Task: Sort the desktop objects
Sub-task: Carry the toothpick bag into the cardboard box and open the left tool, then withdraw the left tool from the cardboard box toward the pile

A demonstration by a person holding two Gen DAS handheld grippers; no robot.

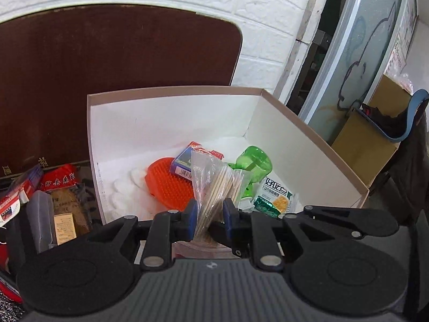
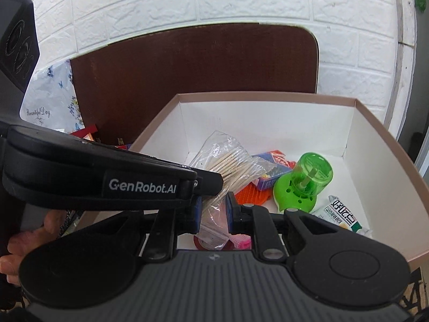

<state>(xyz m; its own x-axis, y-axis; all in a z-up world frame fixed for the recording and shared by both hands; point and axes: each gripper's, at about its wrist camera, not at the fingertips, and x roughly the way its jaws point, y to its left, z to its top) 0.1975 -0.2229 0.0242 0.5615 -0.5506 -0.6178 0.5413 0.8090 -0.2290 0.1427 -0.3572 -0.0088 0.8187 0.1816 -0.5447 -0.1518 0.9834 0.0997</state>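
A clear bag of thin wooden sticks [image 1: 214, 185] hangs over the open white box [image 1: 174, 91]. My left gripper [image 1: 209, 214] is shut on its lower end. In the right wrist view my right gripper [image 2: 213, 212] is shut on the same bag [image 2: 230, 166], and the left gripper's black body [image 2: 107, 177] crosses in from the left, touching the bag. Inside the box [image 2: 268, 96] lie an orange bristle brush [image 1: 166, 185], a small blue and red carton [image 1: 185, 162], a green plastic device [image 2: 308, 182] and a green snack packet [image 2: 343, 217].
Left of the box lie red packets [image 1: 59, 179] and a grey case [image 1: 40, 214]. A dark brown board [image 1: 120, 80] leans on the white brick wall behind. A cardboard box [image 1: 375, 134] stands at the right. A floral bag [image 2: 51, 102] and a person's hand [image 2: 16, 247] show at the left.
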